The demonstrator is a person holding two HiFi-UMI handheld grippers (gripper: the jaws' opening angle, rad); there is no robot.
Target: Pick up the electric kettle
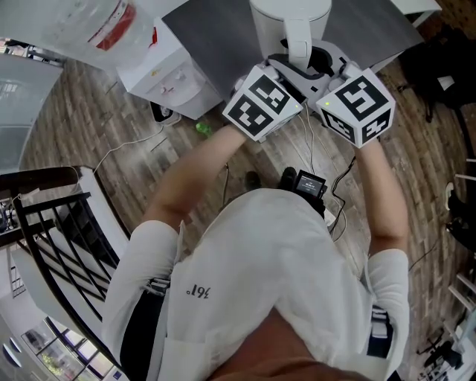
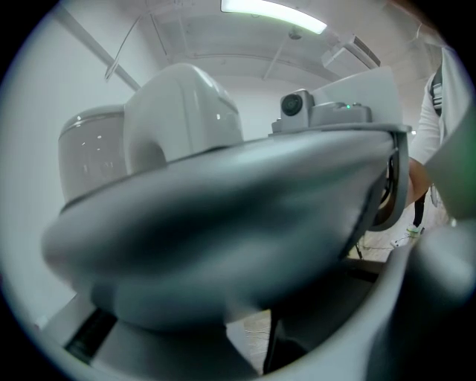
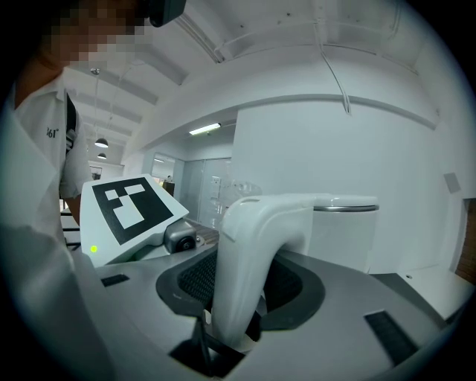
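Two grippers meet at the kettle point(image 1: 290, 16), over the grey surface point(image 1: 216, 37). On my right gripper point(image 3: 242, 312) the jaws are clamped on the handle point(image 3: 256, 223). On my left gripper point(image 1: 286, 73) they sit half apart close by, and I can't tell if they press on anything. I'd lift slowly and level, with the handle deep between the pads.

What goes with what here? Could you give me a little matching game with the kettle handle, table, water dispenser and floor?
Things:
1 kettle handle
2 table
3 water dispenser
4 floor

Descriptions:
A wood planks
B between the jaws of the right gripper
C grey top
D white box left of the table

Pairs: 1-B, 2-C, 3-D, 4-A
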